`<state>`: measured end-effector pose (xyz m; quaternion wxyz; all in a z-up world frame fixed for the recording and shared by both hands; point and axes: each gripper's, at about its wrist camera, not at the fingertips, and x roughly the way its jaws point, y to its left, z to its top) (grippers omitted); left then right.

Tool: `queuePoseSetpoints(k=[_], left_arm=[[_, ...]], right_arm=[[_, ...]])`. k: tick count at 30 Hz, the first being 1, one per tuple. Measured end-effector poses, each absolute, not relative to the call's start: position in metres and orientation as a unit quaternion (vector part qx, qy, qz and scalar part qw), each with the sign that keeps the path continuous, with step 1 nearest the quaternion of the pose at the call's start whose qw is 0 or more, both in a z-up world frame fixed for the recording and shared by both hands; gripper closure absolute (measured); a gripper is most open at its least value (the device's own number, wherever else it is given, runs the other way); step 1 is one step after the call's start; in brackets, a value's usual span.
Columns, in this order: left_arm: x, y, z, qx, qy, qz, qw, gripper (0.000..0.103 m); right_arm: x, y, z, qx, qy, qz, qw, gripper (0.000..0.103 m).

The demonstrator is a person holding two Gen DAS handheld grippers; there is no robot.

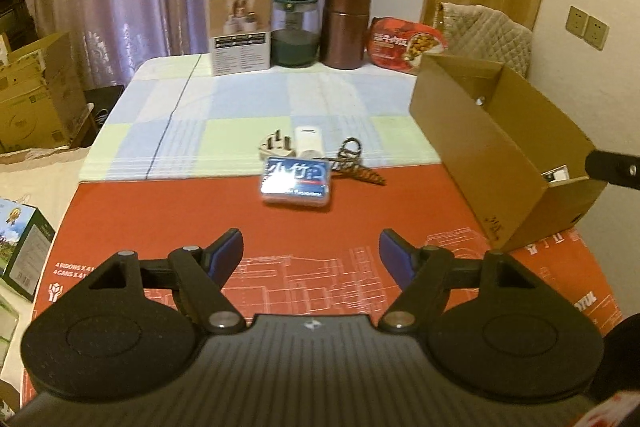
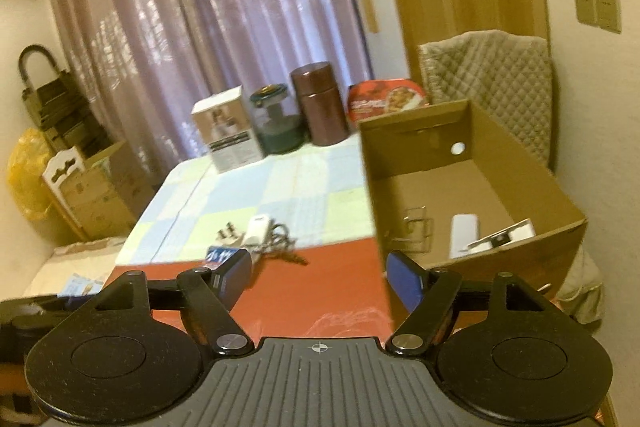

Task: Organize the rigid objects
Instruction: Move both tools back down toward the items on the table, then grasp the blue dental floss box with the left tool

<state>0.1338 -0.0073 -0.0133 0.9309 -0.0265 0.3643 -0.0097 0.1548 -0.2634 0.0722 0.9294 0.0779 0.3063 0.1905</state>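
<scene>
A small heap lies mid-table: a blue packet (image 1: pixel 296 185), a white plug adapter (image 1: pixel 276 147), a white charger block (image 1: pixel 309 141) and a key bunch with a brown tassel (image 1: pixel 354 165). My left gripper (image 1: pixel 311 253) hovers open over the red mat, short of the packet, nothing between its fingers. An open cardboard box (image 2: pixel 472 195) stands at the right; a white bar (image 2: pixel 462 233), a flat white item (image 2: pixel 504 237) and a wire clip (image 2: pixel 418 227) lie inside. My right gripper (image 2: pixel 318 277) is open and empty beside the box's near left corner.
At the table's far edge stand a white carton (image 1: pixel 239 29), a glass jar (image 1: pixel 295 31), a brown canister (image 1: pixel 346 27) and a red food pack (image 1: pixel 404 41). A quilted chair back (image 1: pixel 492 35) is behind the box. Cardboard boxes (image 1: pixel 36 95) crowd the floor at left.
</scene>
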Motion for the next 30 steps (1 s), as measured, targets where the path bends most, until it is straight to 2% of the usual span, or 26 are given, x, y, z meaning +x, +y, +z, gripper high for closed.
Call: queuePoseSetpoints(k=[13,30], left_arm=[[0.153,0.024,-0.032,-0.03,0.366,0.005,0.93,0.027],[0.23,0.033,-0.083,-0.015,0.371,-0.013,0.928,0.008]], right_arm=[[0.164,-0.218,0.043,0.042,0.319,0.213,0.922,0.031],[0.265,-0.16,-0.016,0.023,0.35,0.229,0.908,0.031]])
